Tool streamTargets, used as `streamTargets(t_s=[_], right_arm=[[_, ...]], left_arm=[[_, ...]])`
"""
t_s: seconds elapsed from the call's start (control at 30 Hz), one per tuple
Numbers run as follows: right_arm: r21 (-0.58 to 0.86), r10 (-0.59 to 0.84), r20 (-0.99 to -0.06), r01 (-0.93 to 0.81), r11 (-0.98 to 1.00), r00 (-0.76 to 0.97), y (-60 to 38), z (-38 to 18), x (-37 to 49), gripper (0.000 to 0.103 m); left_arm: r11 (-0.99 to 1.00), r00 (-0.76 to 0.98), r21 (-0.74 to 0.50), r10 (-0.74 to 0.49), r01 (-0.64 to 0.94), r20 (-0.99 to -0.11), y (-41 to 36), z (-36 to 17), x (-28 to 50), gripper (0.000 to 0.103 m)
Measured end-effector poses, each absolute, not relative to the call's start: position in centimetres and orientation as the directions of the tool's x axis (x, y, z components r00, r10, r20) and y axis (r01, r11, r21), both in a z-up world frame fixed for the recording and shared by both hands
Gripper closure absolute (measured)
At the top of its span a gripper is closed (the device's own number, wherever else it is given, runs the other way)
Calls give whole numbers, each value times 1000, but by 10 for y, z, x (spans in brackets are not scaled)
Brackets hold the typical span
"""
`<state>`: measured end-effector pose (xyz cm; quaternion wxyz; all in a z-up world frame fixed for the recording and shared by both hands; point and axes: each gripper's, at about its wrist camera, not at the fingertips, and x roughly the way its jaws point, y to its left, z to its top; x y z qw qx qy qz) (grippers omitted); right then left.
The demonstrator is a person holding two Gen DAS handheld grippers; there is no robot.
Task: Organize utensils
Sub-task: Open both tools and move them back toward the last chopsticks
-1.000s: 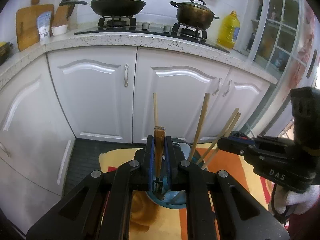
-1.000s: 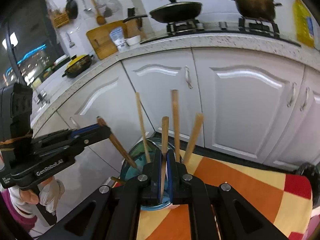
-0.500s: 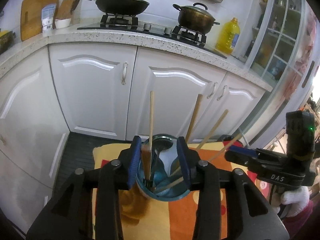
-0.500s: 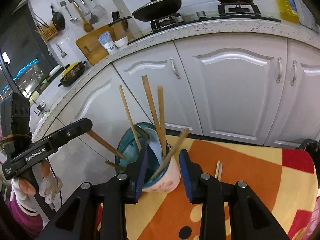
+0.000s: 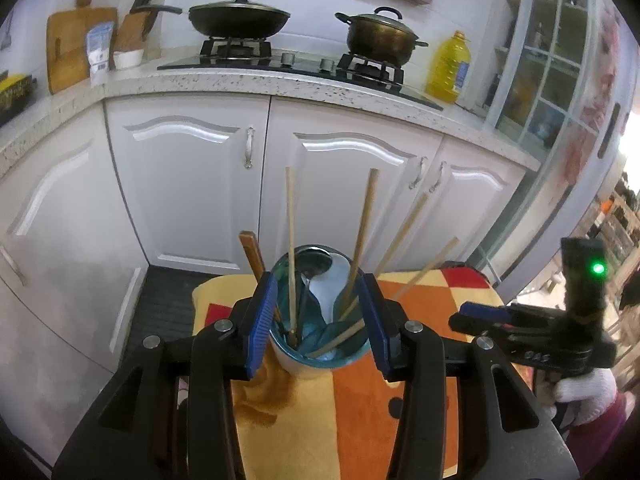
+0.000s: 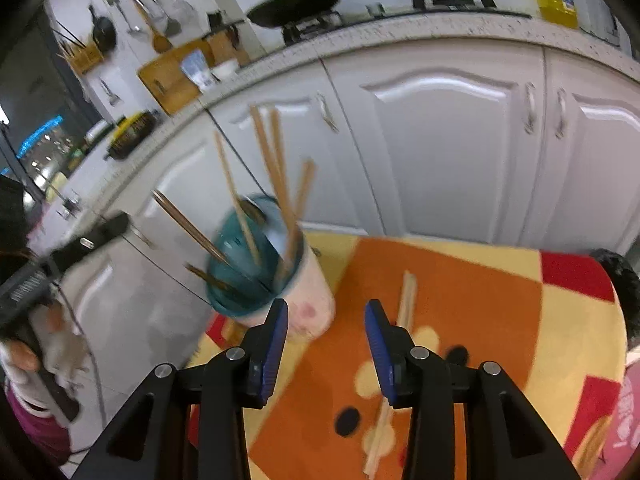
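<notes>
On the orange-and-yellow cloth (image 6: 472,280), near its far-left corner, the teal-rimmed utensil cup (image 5: 318,350) is seen standing upright, loaded with several chopsticks (image 5: 362,236), a brown-handled utensil (image 5: 252,254) and what appears to be a metal spoon (image 5: 316,266). A second ago each gripper was clamped on an item over the cup; both items are now released into it. The left gripper (image 5: 318,320) is held with its jaws opening wide to either side of the cup, no pad visibly pressing on it. The right gripper (image 6: 326,334) is opening too, nothing between its jaws, and has been swung down toward a loose pair of chopsticks (image 6: 400,320) lying flat on the cloth. Judged: two deposits done; the loose pair remains, probably the right gripper's next target.
</notes>
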<state>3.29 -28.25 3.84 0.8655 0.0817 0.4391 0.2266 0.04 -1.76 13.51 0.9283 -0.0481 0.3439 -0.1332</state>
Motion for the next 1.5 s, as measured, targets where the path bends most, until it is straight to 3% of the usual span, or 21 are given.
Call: streamTargets(t_s=[0.4, 0.87, 1.5], right_arm=[[269, 325, -843, -186, 945, 428, -302, -55, 41, 69], [235, 296, -870, -196, 952, 395, -290, -80, 54, 76], [131, 221, -882, -232, 964, 417, -277, -84, 56, 85]], left_arm=[[957, 701, -146, -284, 252, -654, -42, 116, -21, 61], [946, 596, -175, -310, 274, -741, -59, 63, -30, 61], [936, 517, -203, -330, 288, -790, -82, 31, -28, 61]])
